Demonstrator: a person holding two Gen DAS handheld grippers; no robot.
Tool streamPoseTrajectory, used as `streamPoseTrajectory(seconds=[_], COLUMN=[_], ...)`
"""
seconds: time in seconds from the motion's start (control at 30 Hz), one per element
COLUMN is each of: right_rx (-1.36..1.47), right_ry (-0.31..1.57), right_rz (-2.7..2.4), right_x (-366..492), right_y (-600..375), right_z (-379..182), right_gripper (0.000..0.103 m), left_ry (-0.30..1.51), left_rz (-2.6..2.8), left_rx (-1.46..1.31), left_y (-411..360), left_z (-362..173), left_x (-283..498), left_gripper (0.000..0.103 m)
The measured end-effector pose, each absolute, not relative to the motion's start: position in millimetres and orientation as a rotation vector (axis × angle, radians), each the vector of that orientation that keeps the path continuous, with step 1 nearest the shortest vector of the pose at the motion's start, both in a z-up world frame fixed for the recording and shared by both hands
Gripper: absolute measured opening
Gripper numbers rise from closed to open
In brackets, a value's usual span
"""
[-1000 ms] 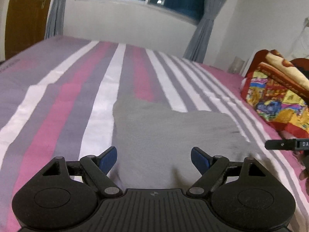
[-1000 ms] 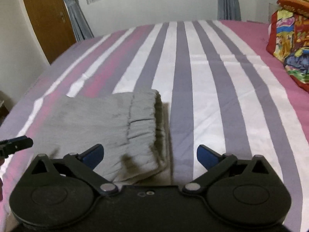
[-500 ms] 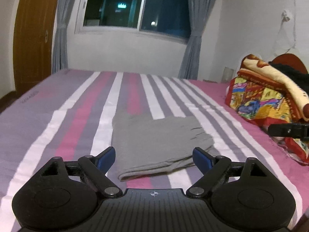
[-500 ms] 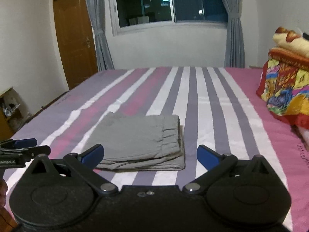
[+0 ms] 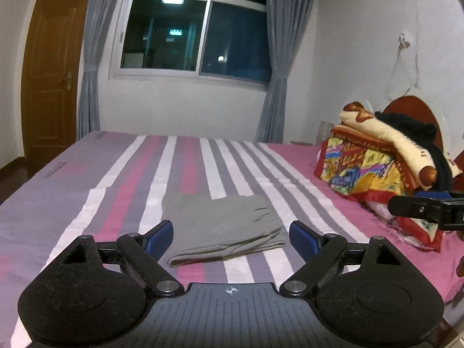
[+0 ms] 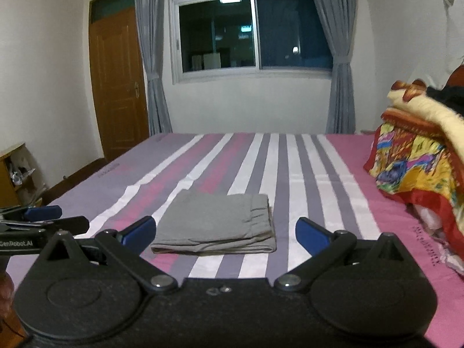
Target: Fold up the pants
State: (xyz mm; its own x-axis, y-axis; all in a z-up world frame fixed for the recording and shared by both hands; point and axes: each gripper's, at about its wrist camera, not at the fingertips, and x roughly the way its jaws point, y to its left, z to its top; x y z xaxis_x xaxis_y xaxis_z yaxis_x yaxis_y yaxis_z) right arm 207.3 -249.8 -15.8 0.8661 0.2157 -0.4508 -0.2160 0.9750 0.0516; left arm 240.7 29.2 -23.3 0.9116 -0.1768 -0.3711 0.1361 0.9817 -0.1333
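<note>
The grey pants lie folded into a flat rectangle on the striped bed. They also show in the right wrist view, with the waistband at the right side. My left gripper is open and empty, held back from the pants above the bed's near edge. My right gripper is open and empty too, also back from the pants. Each gripper shows at the edge of the other's view: the right one, the left one.
A pile of colourful blankets sits at the right end of the bed, also in the right wrist view. A window with grey curtains is behind the bed. A wooden door stands at the left.
Both grippers have pulled back and lifted away from the folded pants, so the whole bed and room have come into view. The pants lie unmoved.
</note>
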Motion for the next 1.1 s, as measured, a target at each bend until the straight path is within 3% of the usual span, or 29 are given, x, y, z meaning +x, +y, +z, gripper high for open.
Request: streamPoseTrajectory(seconds=[0.37, 0.77, 1.1], right_rx=[0.025, 0.044, 0.035], right_ry=[0.442, 0.366, 0.376], right_rz=[0.233, 0.259, 0.260], right_x=[151.1, 47.0, 55.4], right_y=[-251.8, -248.7, -235.9], right_z=[1.5, 18.0, 17.4], right_gripper=[0.103, 0.103, 0.103], left_ry=[0.319, 0.225, 0.210], left_rz=[-0.177, -0.182, -0.192], left_rx=[-0.105, -0.104, -0.104], left_y=[25.8, 19.7, 23.1], left_z=[10.1, 26.7, 27.8], left_x=[172.3, 42.5, 41.0], left_gripper=[0.088, 0.092, 0.093])
